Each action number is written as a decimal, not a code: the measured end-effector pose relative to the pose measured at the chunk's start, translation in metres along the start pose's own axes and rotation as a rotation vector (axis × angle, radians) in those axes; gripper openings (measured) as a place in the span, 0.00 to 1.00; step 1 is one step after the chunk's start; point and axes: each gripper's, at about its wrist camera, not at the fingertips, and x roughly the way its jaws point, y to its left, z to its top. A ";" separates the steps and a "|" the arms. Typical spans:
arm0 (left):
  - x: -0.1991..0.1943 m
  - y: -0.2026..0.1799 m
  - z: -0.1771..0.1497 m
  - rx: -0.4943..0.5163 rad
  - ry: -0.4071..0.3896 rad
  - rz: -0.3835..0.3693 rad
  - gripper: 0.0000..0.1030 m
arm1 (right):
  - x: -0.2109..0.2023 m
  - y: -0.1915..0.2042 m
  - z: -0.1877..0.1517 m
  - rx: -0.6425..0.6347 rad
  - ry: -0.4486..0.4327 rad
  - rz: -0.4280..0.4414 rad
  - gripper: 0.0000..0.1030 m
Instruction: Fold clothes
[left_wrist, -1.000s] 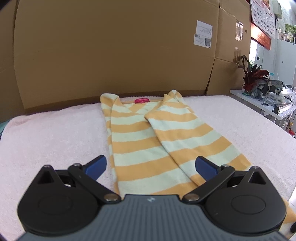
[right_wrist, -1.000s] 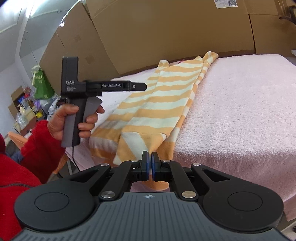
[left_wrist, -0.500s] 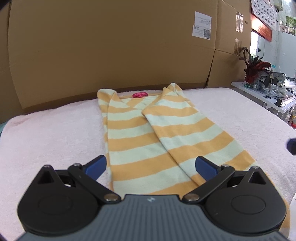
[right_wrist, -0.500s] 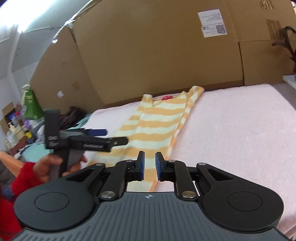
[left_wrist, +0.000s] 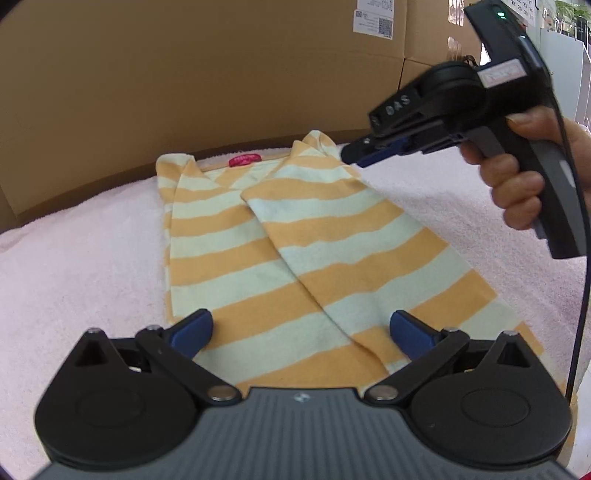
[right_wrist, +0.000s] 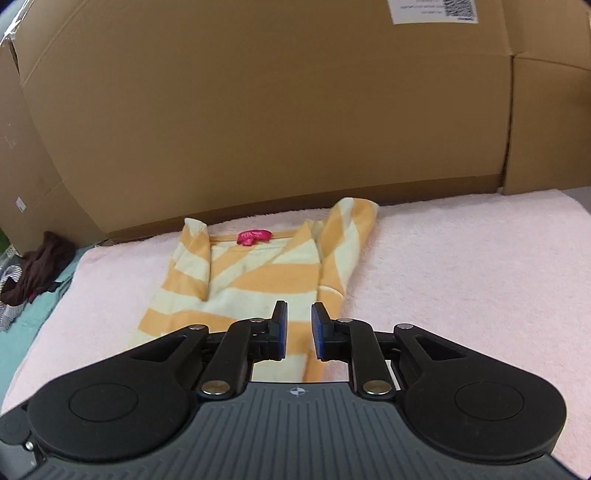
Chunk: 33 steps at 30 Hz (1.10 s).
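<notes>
An orange-and-cream striped garment (left_wrist: 295, 251) lies flat on the pink towel (left_wrist: 74, 266), both sides folded in over the middle and the pink neck label (left_wrist: 243, 160) at the far end. My left gripper (left_wrist: 301, 328) is open wide just above the near hem, holding nothing. A person's hand (left_wrist: 517, 177) holds my right gripper (left_wrist: 360, 155) above the garment's far right shoulder. In the right wrist view my right gripper (right_wrist: 298, 325) has a narrow gap between its blue pads, with nothing in it, and the garment (right_wrist: 258, 280) lies below it.
A tall cardboard wall (left_wrist: 184, 74) stands right behind the towel's far edge. Dark bunched clothes (right_wrist: 37, 266) lie off the towel (right_wrist: 461, 266) to the left. The right gripper's cable (left_wrist: 580, 314) hangs down at the right edge.
My right gripper let go of the near hem, its jaws parted slightly, and it swung up to the garment's far right shoulder, entering the left wrist view. My left gripper edged closer.
</notes>
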 end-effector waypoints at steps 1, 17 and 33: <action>0.001 0.001 0.000 0.002 0.002 -0.004 0.99 | 0.007 -0.001 0.002 0.014 0.005 0.042 0.16; 0.001 0.005 -0.001 -0.009 0.003 -0.023 0.99 | 0.054 -0.004 0.033 0.003 -0.096 -0.043 0.12; 0.000 0.005 0.000 -0.005 -0.004 -0.022 0.99 | 0.052 -0.020 0.029 0.022 -0.120 -0.033 0.02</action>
